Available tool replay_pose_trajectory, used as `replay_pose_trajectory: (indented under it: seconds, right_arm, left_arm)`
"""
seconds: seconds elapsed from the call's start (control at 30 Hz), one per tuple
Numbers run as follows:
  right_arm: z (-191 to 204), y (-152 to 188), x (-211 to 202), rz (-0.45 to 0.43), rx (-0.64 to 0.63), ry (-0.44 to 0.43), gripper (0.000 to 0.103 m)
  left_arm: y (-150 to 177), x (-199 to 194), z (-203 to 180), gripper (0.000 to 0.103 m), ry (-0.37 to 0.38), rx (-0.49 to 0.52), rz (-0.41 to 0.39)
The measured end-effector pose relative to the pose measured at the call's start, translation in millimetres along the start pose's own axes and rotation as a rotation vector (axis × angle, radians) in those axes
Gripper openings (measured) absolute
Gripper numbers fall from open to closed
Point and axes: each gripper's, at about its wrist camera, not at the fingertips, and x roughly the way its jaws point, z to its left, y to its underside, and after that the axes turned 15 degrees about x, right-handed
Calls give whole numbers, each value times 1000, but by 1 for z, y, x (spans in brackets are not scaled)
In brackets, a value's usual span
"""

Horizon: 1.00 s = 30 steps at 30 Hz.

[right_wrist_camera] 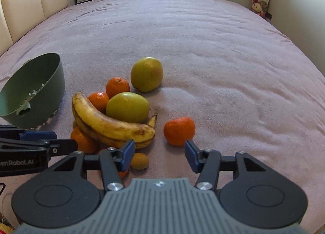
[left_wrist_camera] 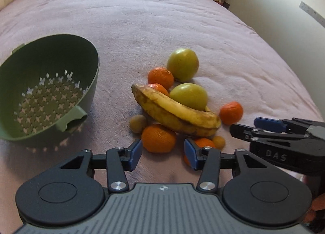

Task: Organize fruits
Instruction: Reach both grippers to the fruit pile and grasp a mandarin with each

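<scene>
Both claws gape, holding nothing; left gripper [left_wrist_camera: 162, 153] faces a mandarin [left_wrist_camera: 158, 138] at 12 o'clock, right gripper [right_wrist_camera: 159, 155] has another mandarin [right_wrist_camera: 179, 130] at 1; these look firm, light, best pinched across the middle; the soft, bruised banana [left_wrist_camera: 178, 114] beyond bruises easily; colander [left_wrist_camera: 12, 67] at 10.

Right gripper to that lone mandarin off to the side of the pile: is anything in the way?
Nothing visible. The right gripper is open, and the lone mandarin sits just ahead of its right fingertip on bare bedspread, apart from the banana. A small brown fruit lies near the left finger.
</scene>
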Motion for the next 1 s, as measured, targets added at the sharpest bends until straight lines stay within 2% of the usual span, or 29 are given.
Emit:
replay_pose_trajectory:
  seconds: [0.27,0.7,0.87,1.0]
  right_arm:
    - [-6,-12,22,-5,44,17,52]
    - [-13,-21,50,20,94,53,52]
    - [-15,-21,54,22,97,70,44]
    - [-20,-22,55,28,126,65,44]
  left_arm:
    - [1,21,5,56,2,-10,48]
    - [-1,44,6,58,23,-3,58]
    - [-2,48,5,56,19,-1,56]
    - [-4,50,5,54,23,-5,58]
